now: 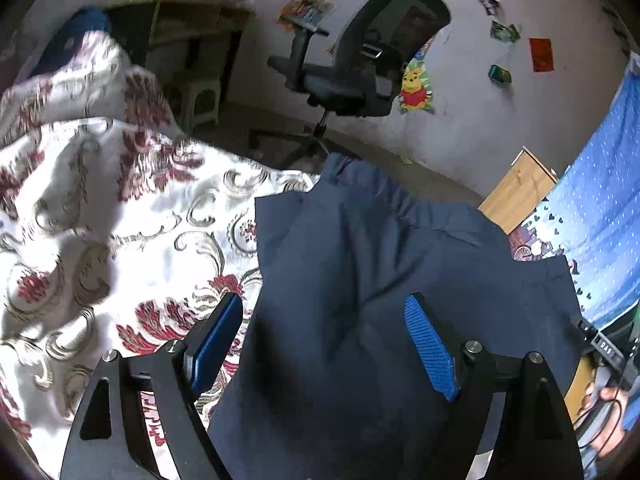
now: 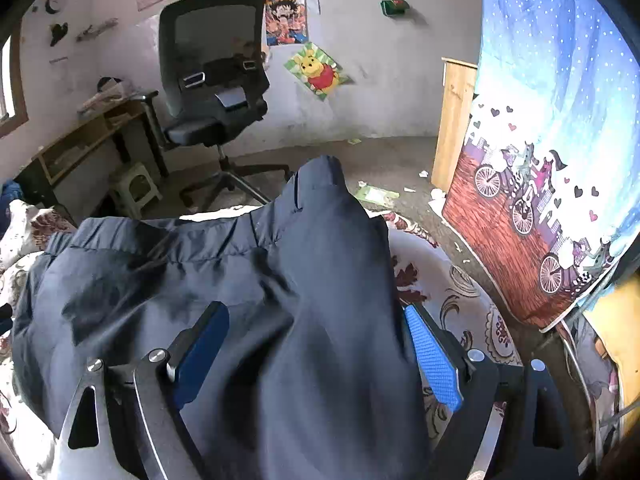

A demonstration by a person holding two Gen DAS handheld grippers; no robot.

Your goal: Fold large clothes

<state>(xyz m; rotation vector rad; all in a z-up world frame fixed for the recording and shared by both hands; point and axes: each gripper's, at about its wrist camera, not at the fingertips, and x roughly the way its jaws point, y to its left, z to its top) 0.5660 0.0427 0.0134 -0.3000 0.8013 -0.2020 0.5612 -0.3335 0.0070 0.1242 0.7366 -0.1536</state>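
Navy trousers (image 1: 360, 280) are being shown spread over a bed covered by a white bedspread (image 1: 120, 220) with red flowers and grey scrolls. In the right wrist view the trousers (image 2: 240, 300) are lying with the elasticated waistband (image 2: 160, 236) turned toward the far edge of the bed, and a bunched part of the cloth is being seen raised into a peak near the middle.

The left tongs (image 1: 332, 344) are being held wide apart, with one blue pad over the bedspread at the trousers' edge and the other over the navy cloth; nothing is being gripped between them. The right tongs (image 2: 316, 356) are likewise being held spread, with navy cloth lying between and beneath the blue pads, which are not being closed on it. Whether the pads are touching the cloth cannot be told.

Beyond the bed a black office chair (image 2: 212, 80) is being seen on the floor, near a wooden desk (image 2: 88, 136) and a small stool (image 2: 136, 188). A blue patterned curtain (image 2: 560, 120) is hanging at the right, and a cartoon bear poster (image 2: 318, 72) is being displayed on the wall.
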